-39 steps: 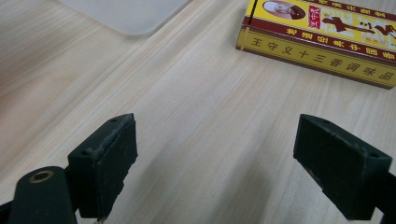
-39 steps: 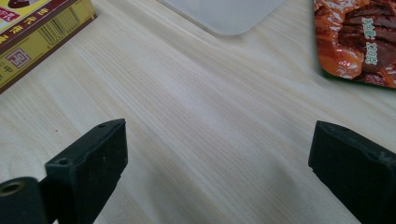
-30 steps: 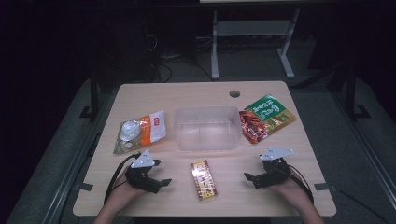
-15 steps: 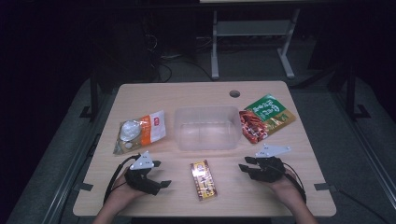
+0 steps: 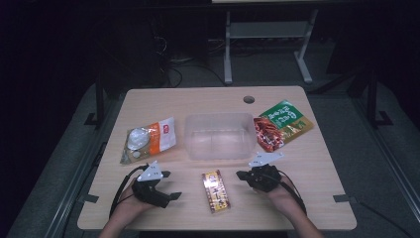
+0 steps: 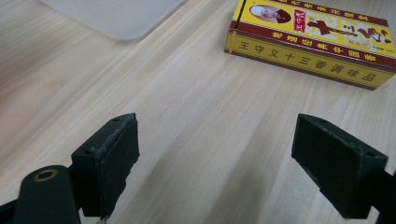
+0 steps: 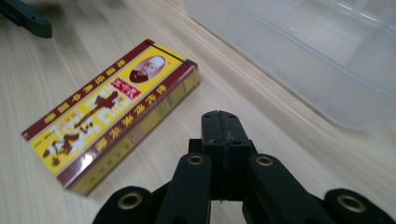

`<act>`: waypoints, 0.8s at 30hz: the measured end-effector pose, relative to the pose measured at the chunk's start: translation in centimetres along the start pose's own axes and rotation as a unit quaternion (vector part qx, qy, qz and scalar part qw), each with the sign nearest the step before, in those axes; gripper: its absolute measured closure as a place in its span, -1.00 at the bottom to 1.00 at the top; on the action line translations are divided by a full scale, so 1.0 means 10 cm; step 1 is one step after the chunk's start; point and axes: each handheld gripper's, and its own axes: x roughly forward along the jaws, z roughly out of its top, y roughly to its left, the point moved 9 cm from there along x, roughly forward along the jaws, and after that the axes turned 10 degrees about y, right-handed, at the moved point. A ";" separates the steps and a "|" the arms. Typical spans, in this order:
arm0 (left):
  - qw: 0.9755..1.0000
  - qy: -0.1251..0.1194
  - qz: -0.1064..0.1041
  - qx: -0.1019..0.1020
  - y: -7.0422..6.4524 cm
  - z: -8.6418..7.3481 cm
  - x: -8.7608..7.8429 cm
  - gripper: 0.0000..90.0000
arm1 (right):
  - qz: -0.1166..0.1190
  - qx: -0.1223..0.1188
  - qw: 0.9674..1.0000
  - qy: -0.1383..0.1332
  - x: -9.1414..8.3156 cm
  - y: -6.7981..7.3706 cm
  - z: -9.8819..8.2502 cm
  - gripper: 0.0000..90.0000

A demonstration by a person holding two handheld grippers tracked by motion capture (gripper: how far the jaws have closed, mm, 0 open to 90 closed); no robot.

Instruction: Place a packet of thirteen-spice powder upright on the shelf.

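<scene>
At the near left of the pale wooden table (image 5: 148,101), the left gripper (image 5: 168,187) is resting low in the person's hand with its jaws standing wide apart over bare woodgrain, nothing between them. Just to its right, between the two grippers and near the front edge, the yellow box (image 5: 215,191) is lying flat, its long axis running away from the person, tilted slightly. It is a slim rectangular carton, glossy yellow with dark red borders, a small portrait and red characters. Beyond it a clear plastic tub (image 5: 220,135) is sitting, smooth and translucent. On the right, the right gripper (image 5: 241,174) is pointing left toward the box, its jaws having just been closing and now pressed together on nothing.
</scene>
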 end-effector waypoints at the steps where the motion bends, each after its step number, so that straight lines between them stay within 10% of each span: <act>1: 1.000 0.000 -0.001 0.002 0.00 0.00 0.00 -0.68 | 0.002 -0.001 1.000 0.004 0.04 0.01 0.02 1.00; 24: 1.000 0.003 -0.005 0.004 -0.01 -0.01 0.00 -0.68 | 0.028 -0.028 0.999 0.020 0.60 0.14 0.47 1.00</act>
